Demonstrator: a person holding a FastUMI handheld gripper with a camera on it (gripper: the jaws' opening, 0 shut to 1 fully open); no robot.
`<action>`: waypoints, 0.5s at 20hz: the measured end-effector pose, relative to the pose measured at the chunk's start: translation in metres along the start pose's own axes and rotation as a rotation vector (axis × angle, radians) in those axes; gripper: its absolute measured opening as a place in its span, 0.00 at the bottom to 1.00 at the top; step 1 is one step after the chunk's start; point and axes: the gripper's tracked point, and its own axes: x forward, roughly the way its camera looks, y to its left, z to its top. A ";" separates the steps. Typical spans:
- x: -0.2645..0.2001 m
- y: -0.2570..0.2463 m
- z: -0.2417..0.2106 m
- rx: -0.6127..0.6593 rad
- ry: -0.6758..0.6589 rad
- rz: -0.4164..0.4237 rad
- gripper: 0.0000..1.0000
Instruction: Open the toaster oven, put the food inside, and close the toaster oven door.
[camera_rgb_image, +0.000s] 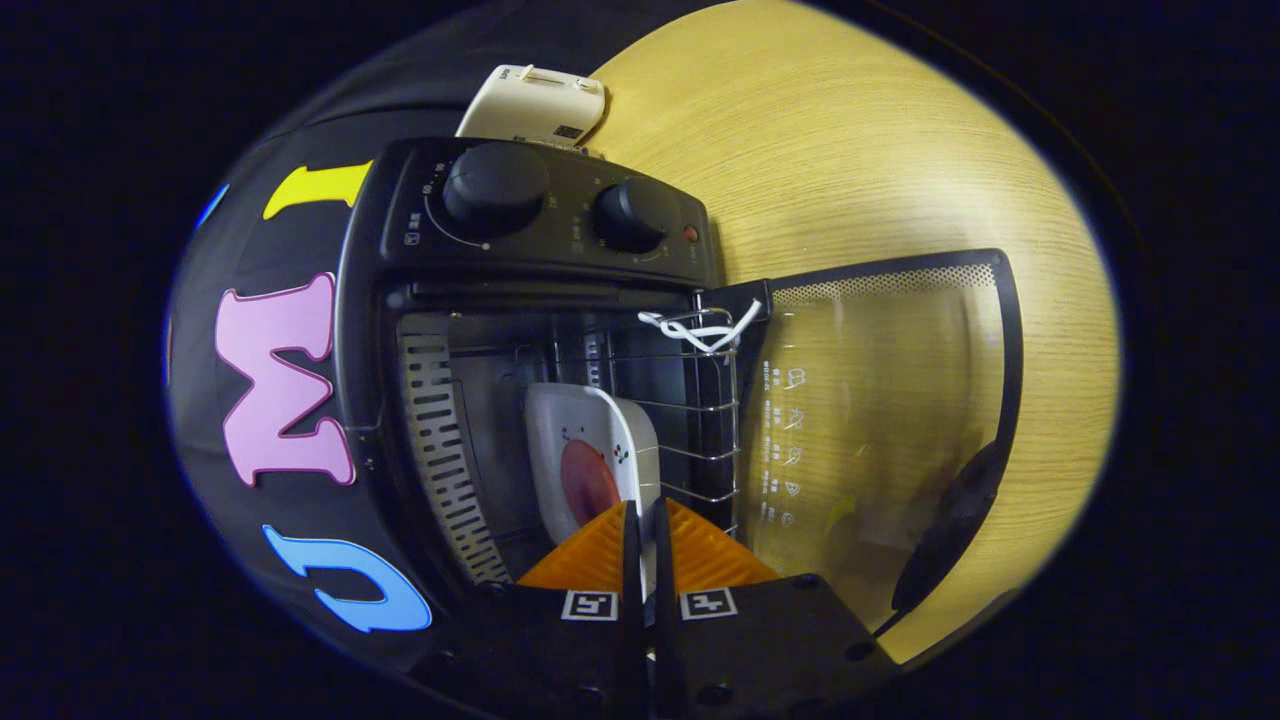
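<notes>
Gripper (640, 525) fingers pinch plate (590, 450) rim inside open toaster oven (540, 330).

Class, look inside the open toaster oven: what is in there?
A white plate carrying a round reddish food item sits on the wire rack. The gripper pinches the plate's near edge, hiding it.

Matt plastic toaster oven (540, 240) — glossy glass door (880, 420), thin metal wire rack (700, 400); glazed white plate (590, 450); smooth wood-grain table (850, 150).

plate (590, 450): on the rack (690, 400) inside the toaster oven (540, 300)
door (890, 420): swung open over the desk (850, 150)
jaws: closed on the plate's edge
</notes>
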 end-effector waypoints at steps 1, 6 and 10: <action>-0.003 0.003 -0.001 0.000 0.010 0.019 0.12; -0.020 0.003 -0.011 0.003 0.090 0.059 0.39; -0.044 -0.003 -0.019 -0.030 0.137 0.069 0.99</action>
